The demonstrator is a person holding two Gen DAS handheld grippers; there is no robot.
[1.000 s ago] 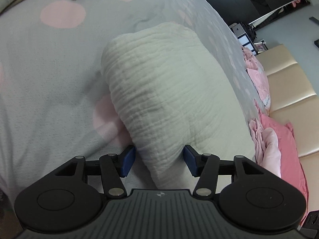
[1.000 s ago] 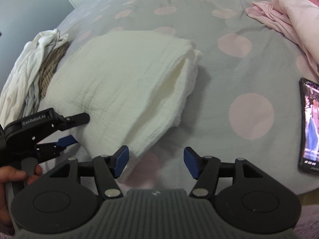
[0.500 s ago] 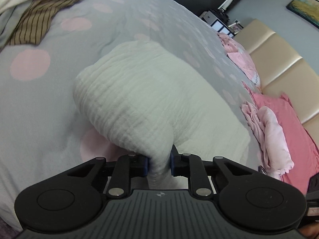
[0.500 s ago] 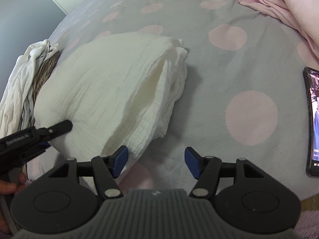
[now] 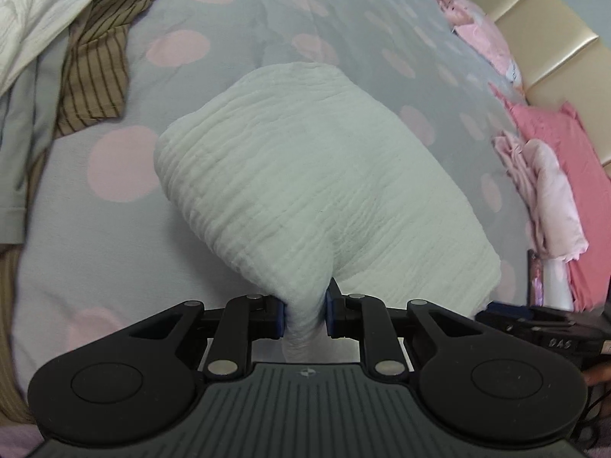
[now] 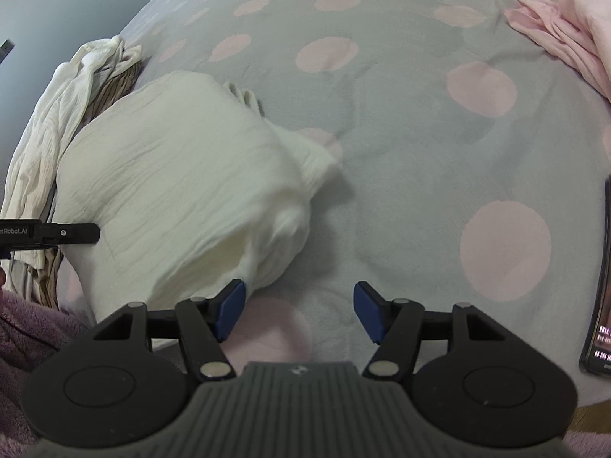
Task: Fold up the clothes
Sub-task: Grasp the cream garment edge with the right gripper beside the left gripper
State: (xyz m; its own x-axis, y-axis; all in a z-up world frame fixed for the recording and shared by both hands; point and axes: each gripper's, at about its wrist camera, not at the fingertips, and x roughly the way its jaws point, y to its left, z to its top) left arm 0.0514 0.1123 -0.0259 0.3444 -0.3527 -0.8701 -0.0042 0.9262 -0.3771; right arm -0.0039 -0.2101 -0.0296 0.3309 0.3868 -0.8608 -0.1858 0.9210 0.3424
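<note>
White crinkled cloth (image 5: 305, 175), soft and limp, is bunching at bottom centre where the left gripper (image 5: 304, 315) is pinching its corner, while the right gripper (image 6: 298, 311) is hovering spread beside the loose layered edge, the better hold

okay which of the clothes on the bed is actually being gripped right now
The folded white garment: the left gripper has its jaws shut on its near corner. The striped brown one and pink ones lie untouched.
</note>
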